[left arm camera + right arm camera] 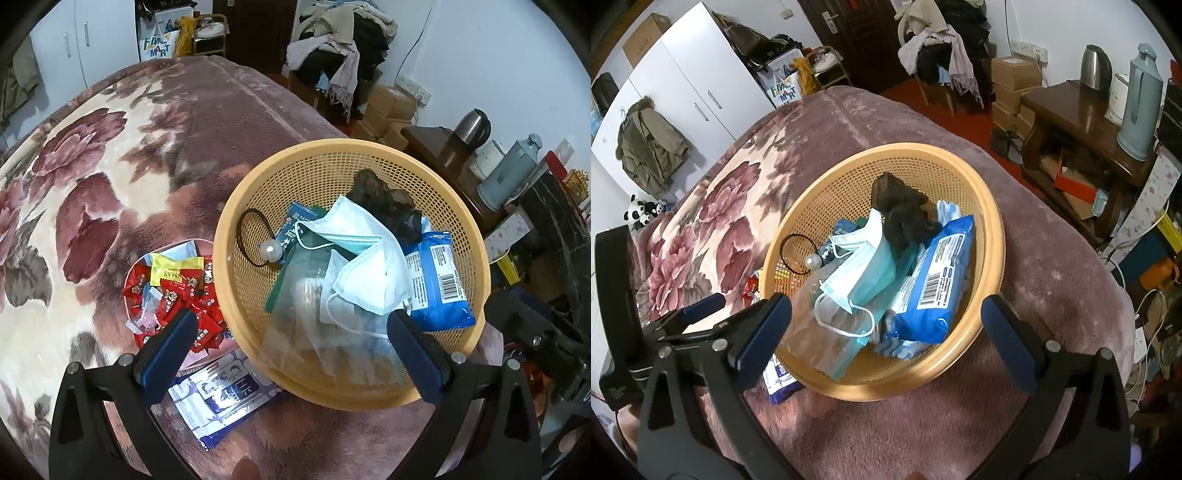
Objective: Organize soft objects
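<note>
Clearly both grippers' jaws gape empty over the basket (476,236); a yellow wrapper (176,266) reads "MAS".

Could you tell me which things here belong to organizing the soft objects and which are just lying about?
Belongs to the job:
basket
masks
wipes pack
dark cloth
hair tie
flat pack, beside the basket
both open grippers: left, right

Lying about:
candy plate
kettle
thermos
clothes chair
</note>
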`<state>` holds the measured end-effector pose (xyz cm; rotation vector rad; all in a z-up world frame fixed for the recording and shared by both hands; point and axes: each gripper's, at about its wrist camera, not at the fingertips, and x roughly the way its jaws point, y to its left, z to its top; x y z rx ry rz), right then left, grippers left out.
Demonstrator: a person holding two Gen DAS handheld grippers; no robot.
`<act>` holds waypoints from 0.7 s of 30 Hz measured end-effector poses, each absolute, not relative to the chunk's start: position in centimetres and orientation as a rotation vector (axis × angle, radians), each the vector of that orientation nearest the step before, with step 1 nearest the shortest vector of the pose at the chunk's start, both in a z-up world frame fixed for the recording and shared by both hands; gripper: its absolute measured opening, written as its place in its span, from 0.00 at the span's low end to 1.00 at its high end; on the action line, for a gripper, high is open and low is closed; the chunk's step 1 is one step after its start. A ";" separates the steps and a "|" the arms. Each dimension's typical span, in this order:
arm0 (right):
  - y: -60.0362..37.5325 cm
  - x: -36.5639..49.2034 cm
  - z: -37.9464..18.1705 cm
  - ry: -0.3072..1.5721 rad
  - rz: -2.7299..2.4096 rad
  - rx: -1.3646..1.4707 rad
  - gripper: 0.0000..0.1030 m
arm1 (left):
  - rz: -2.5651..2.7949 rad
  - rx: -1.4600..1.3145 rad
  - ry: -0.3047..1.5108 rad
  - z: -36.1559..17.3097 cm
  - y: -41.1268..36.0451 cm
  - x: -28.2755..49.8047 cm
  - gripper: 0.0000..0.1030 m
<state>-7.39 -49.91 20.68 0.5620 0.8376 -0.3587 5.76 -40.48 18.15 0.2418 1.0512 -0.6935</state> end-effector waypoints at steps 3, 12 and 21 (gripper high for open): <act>-49.8 -7.5 20.7 0.839 -0.359 0.560 1.00 | -0.687 0.245 1.048 18.2 -40.4 5.7 1.00; -49.6 -7.6 20.6 0.834 -0.360 0.562 1.00 | -0.669 0.253 1.056 18.1 -40.1 5.5 1.00; -49.4 -7.6 20.6 0.832 -0.359 0.561 1.00 | -0.680 0.255 1.073 18.0 -39.8 5.0 1.00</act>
